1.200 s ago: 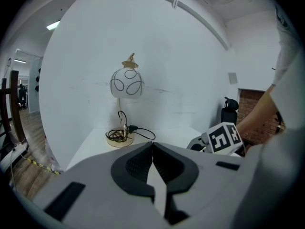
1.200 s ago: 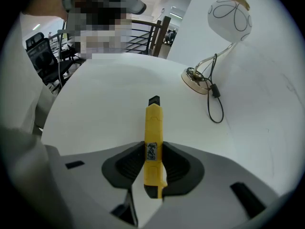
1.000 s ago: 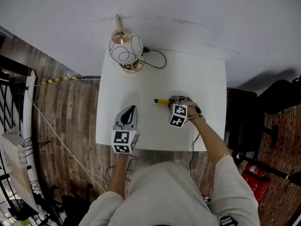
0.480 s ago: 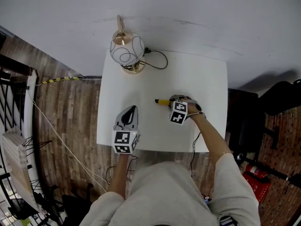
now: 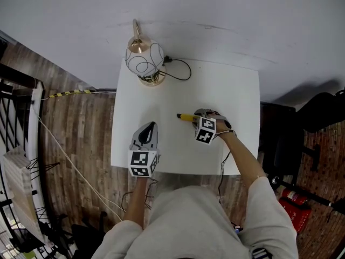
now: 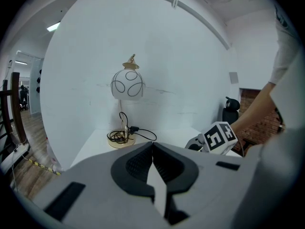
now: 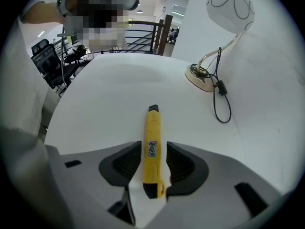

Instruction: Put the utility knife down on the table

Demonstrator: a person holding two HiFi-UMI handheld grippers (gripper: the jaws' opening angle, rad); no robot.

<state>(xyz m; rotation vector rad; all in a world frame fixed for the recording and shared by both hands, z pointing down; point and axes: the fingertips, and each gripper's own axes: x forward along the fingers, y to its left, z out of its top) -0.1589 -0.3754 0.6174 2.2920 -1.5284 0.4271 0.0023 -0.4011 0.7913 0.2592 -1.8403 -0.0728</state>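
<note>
Right gripper view: the right gripper is pointing steeply down, its jaws having just been opening and now standing apart, leaving a slim gap on each side of the yellow utility knife. The knife is lying on the white table, well apart from the lamp. Left gripper view: the left gripper is facing that lamp from the near side of the table, its jaws pressing together with nothing between them.

No legible txt; small label on utility knife too blurry to read.
</note>
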